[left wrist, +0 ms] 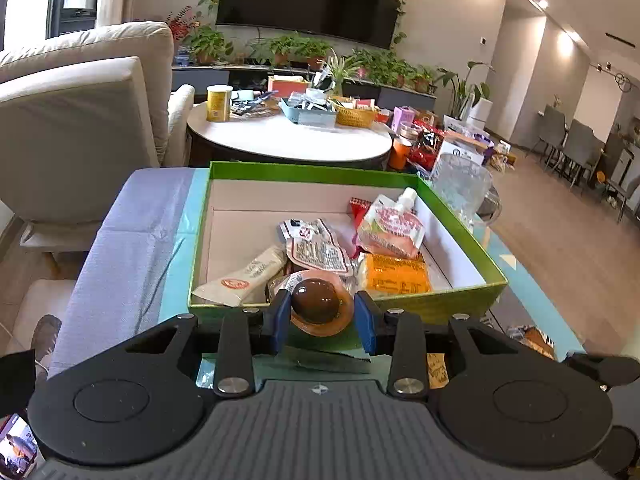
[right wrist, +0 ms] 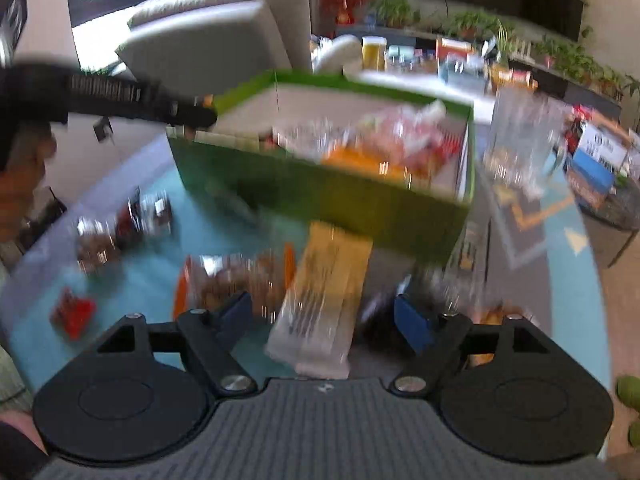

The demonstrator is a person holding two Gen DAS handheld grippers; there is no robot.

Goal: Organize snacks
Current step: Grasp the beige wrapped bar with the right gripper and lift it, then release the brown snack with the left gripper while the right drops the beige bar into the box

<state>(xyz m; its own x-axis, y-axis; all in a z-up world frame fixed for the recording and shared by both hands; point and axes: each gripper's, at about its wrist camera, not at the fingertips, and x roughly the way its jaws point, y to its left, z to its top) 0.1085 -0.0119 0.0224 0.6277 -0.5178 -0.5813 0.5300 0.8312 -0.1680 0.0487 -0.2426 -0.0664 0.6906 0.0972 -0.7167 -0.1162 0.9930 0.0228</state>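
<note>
My left gripper (left wrist: 322, 314) is shut on a round brown snack in an orange-rimmed clear pack (left wrist: 318, 306), held just at the near wall of the green box (left wrist: 280, 170). Inside the box lie several snacks: a beige tube pack (left wrist: 248, 276), an orange packet (left wrist: 394, 276), a pink spout pouch (left wrist: 390, 226). In the blurred right wrist view my right gripper (right wrist: 324, 320) stands open, its blue pads wide apart. A yellow and white packet (right wrist: 324, 300) lies between them, touching neither pad. The green box (right wrist: 320, 192) stands just beyond it.
Loose snacks lie on the teal mat (right wrist: 132, 292): a red piece (right wrist: 74, 314), a brown packet (right wrist: 224, 284), dark wrappers (right wrist: 120, 228). A clear glass jar (left wrist: 460, 188) stands right of the box. The other gripper (right wrist: 120, 94) reaches in from the left. A round white table (left wrist: 288, 140) lies behind.
</note>
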